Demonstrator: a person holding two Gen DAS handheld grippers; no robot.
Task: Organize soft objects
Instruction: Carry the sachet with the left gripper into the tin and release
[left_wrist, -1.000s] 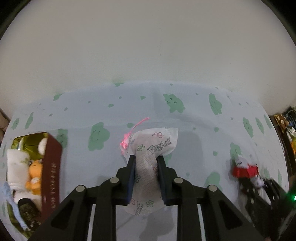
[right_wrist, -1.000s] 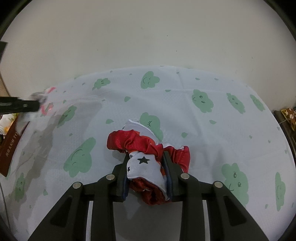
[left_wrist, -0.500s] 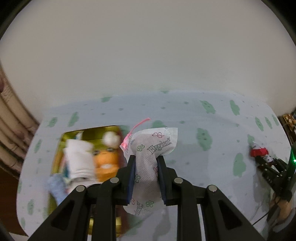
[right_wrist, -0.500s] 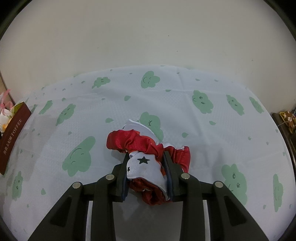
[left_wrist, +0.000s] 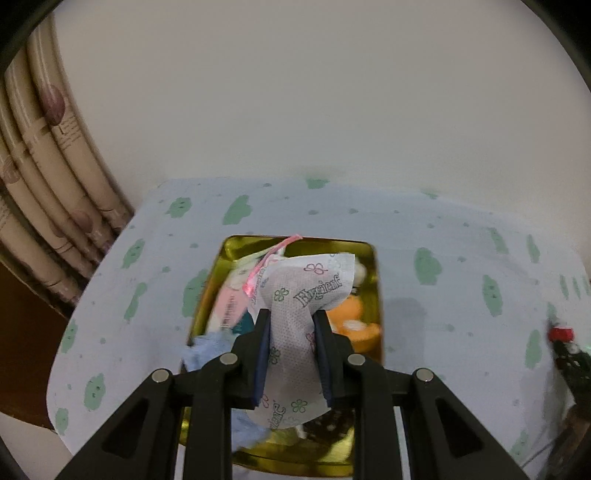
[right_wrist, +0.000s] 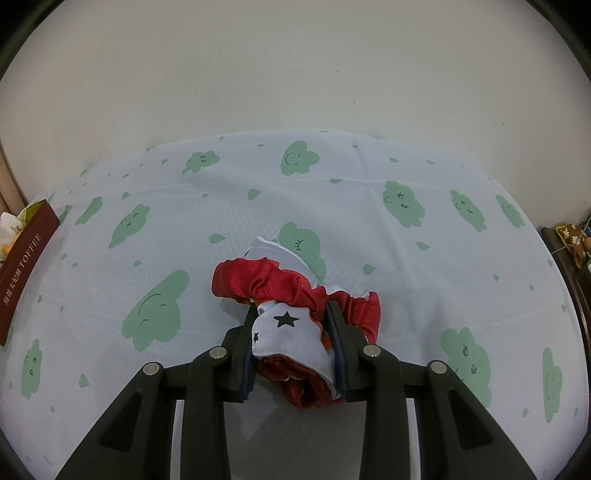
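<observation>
My left gripper (left_wrist: 291, 323) is shut on a white tissue packet (left_wrist: 306, 295) printed with small flowers and a pink tab. It hangs over an open gold tin (left_wrist: 376, 258) that holds an orange plush (left_wrist: 352, 321), a pale blue cloth (left_wrist: 207, 349) and other soft pieces. My right gripper (right_wrist: 291, 314) is shut on a red satin scrunchie with a white star-print bow (right_wrist: 288, 325), which rests on the cloud-print tablecloth (right_wrist: 369, 221). The tin's dark red side (right_wrist: 26, 266) shows at the far left of the right wrist view.
A wall stands close behind the table. Patterned curtain folds (left_wrist: 44, 184) hang at the left, beyond the table's corner. Small cluttered items (right_wrist: 572, 240) sit off the table's right edge. The other gripper with the red scrunchie (left_wrist: 561, 334) appears far right in the left wrist view.
My left gripper has carried the tissue packet leftward, from open tablecloth to above the gold tin. The right gripper and scrunchie have stayed where they were.
</observation>
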